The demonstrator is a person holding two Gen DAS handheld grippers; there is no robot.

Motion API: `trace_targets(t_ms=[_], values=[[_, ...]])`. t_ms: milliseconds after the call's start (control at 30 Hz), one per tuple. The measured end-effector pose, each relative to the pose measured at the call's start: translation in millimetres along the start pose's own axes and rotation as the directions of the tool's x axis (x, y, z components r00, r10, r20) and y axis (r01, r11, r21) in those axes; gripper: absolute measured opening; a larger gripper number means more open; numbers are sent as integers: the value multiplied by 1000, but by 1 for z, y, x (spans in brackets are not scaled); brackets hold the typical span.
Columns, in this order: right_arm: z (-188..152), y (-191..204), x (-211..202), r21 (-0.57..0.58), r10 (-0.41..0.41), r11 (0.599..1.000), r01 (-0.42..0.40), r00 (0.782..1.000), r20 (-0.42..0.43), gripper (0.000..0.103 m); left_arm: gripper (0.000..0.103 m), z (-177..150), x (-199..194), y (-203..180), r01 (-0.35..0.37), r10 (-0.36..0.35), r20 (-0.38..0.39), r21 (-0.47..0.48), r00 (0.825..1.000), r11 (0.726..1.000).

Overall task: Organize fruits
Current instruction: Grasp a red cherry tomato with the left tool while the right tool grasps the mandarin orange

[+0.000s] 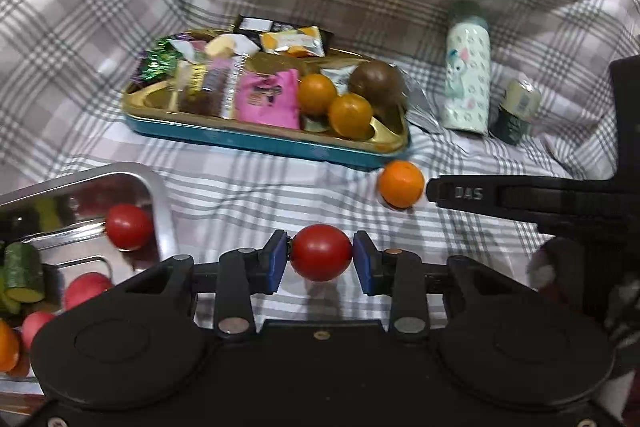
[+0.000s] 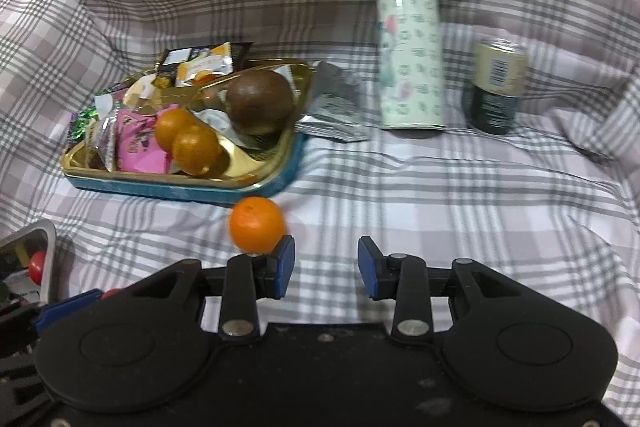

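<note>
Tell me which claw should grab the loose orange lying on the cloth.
Right. The right claw is open and empty with the orange just ahead beside its left finger; the left claw already grips a tomato.

A home setting: rumpled plaid bedsheet, snack-filled tin tray, patterned thermos, drink can.

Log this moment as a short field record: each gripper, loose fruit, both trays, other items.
left gripper: shut on tomato, above the cloth
right gripper: open, empty
loose fruit: orange on the cloth, beside the right gripper's left finger
steel tray: tomato, cucumber pieces, more fruit
teal tray: snack packets, two oranges, one brown fruit
other: bottle and can, both upright
</note>
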State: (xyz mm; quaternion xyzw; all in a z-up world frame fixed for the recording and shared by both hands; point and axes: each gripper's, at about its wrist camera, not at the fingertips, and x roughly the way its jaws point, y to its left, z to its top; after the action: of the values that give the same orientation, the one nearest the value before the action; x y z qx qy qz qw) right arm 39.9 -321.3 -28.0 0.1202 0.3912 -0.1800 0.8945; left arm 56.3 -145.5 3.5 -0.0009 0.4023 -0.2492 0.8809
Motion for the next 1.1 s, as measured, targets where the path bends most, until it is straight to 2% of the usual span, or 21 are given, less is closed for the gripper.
trace_targets(t_ms=[300,1100], values=[[11,23,15,-37,54,998,-54,998,8,46,44,3,-11,18,-31,31,11,-53,999,998],[9,45,26,-96,51,994,-53,999,-18,48,44,4,-13,32,-42,42,1,-91,999,995]])
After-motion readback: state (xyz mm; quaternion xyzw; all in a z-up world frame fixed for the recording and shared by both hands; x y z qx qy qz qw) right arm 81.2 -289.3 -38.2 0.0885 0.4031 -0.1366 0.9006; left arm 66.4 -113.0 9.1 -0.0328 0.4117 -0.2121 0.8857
